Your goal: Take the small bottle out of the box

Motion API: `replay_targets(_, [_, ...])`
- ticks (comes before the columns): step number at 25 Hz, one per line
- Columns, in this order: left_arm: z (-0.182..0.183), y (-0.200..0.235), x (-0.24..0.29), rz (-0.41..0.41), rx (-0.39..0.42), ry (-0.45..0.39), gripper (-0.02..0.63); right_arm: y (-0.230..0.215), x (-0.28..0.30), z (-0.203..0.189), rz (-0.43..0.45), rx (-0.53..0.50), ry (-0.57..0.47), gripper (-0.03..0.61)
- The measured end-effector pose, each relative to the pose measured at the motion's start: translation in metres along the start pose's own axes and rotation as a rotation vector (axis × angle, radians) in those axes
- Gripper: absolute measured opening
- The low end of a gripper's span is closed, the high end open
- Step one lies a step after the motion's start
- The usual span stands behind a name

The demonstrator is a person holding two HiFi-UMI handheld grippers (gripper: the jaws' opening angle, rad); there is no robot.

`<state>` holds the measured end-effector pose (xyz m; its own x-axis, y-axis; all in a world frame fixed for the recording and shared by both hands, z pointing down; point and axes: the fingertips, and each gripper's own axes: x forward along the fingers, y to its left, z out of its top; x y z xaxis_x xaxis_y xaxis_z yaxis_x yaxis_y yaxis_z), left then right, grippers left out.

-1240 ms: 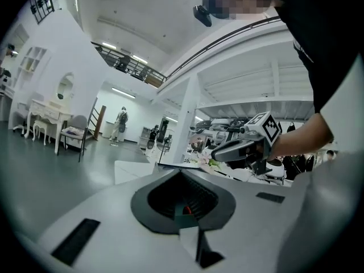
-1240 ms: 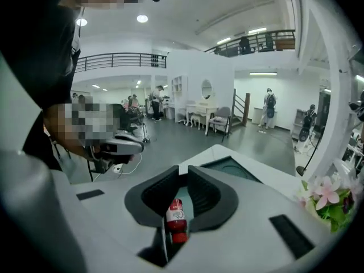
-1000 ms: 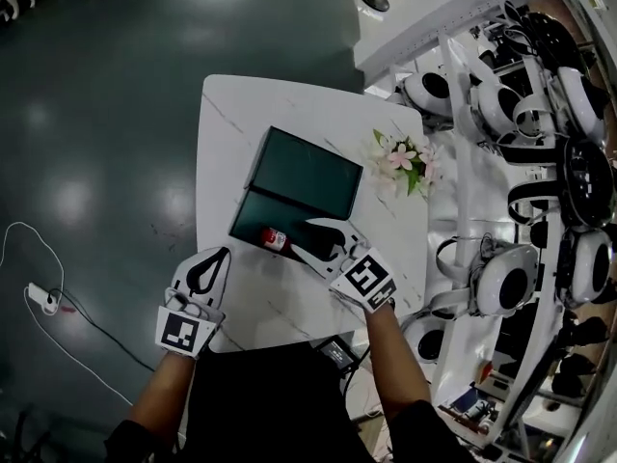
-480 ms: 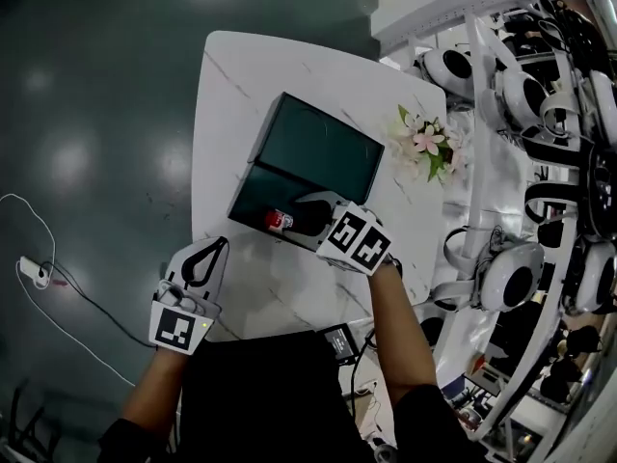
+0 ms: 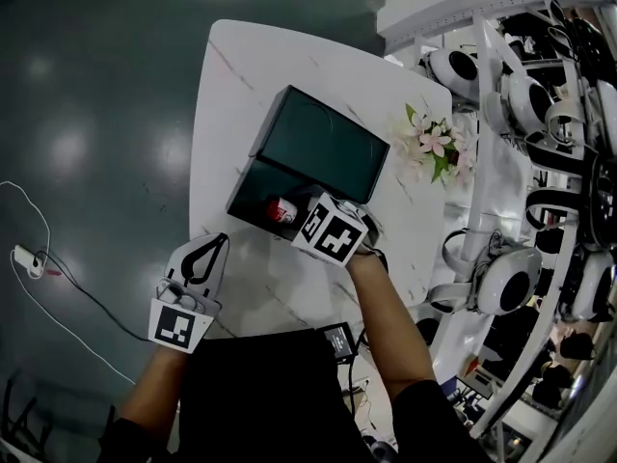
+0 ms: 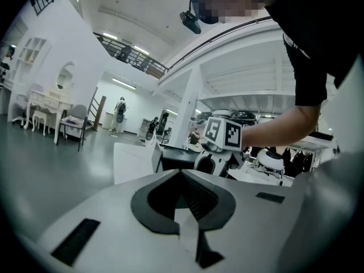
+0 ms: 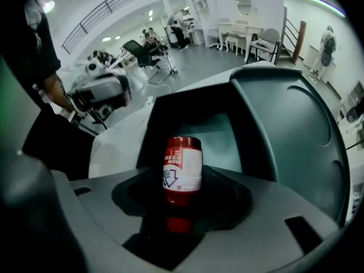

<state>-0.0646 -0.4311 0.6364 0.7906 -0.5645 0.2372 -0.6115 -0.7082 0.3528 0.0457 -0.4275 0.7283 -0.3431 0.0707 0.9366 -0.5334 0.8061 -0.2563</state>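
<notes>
Small bottle [image 7: 182,169], red with a white label, is sitting right between the right gripper's [image 5: 292,214] jaws, and those jaws are opening: dark gaps are showing on both sides of the bottle, so the pads are not pressing on it. The bottle is still within the near half of the dark green box [image 5: 323,148], toward that half's left end; whether it is resting on the box floor I cannot tell. The box is lying open around the middle of the white table [image 5: 251,75], its far half bare. The left gripper [image 5: 220,245] is resting by the table's near left corner, well apart from the box, its jaws pressed together with nothing between them. Pink flowers [image 5: 431,143] are lying by the table's right edge.
</notes>
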Motion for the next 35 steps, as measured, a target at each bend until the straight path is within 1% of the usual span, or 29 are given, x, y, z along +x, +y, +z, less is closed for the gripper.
replay_targets(2, [-0.001, 0.000, 0.000, 0.007, -0.008, -0.001, 0.015, -0.002, 0.007, -0.005, -0.052, -0.036, 0.051, 0.241])
replay_targets(4, [-0.003, 0.001, 0.000, 0.014, -0.014, 0.004, 0.015, -0.004, 0.007, -0.006, -0.076, -0.037, 0.051, 0.241])
replay_targets(9, [-0.007, 0.005, -0.001, 0.024, -0.003, 0.005, 0.015, -0.004, 0.007, -0.003, -0.088, -0.015, -0.027, 0.239])
replay_targets(12, [0.001, 0.001, -0.001, 0.021, 0.009, -0.011, 0.015, -0.004, 0.005, -0.002, -0.102, -0.046, -0.051, 0.238])
replay_targets(14, [0.006, -0.001, -0.004, 0.019, 0.017, -0.018, 0.015, -0.006, 0.000, 0.000, -0.134, -0.063, -0.077, 0.236])
replay_targets(17, [0.014, -0.004, -0.010, 0.018, 0.032, -0.024, 0.015, -0.009, -0.021, 0.009, -0.196, -0.062, -0.163, 0.236])
replay_targets(19, [0.021, -0.008, -0.017, 0.020, 0.041, -0.028, 0.015, -0.004, -0.043, 0.020, -0.226, -0.053, -0.247, 0.236])
replay_targets(21, [0.031, -0.015, -0.023, 0.021, 0.051, -0.040, 0.015, 0.007, -0.073, 0.035, -0.240, -0.027, -0.365, 0.236])
replay_targets(24, [0.055, -0.018, -0.025, 0.015, 0.099, -0.083, 0.014, 0.022, -0.126, 0.063, -0.245, 0.034, -0.610, 0.236])
replay_targets(26, [0.075, -0.022, -0.024, 0.008, 0.135, -0.110, 0.014, 0.033, -0.162, 0.076, -0.266, 0.043, -0.747, 0.236])
replay_targets(29, [0.103, -0.033, -0.025, -0.001, 0.169, -0.151, 0.014, 0.051, -0.209, 0.078, -0.332, 0.022, -0.916, 0.236])
replay_targets(32, [0.128, -0.049, -0.027, -0.018, 0.212, -0.175, 0.014, 0.069, -0.262, 0.078, -0.413, 0.018, -1.114, 0.236])
replay_targets(33, [0.135, -0.056, -0.028, -0.025, 0.227, -0.183, 0.014, 0.075, -0.277, 0.074, -0.442, 0.022, -1.161, 0.236])
replay_targets(35, [0.149, -0.073, -0.031, -0.041, 0.255, -0.196, 0.014, 0.086, -0.300, 0.057, -0.507, 0.012, -1.220, 0.236])
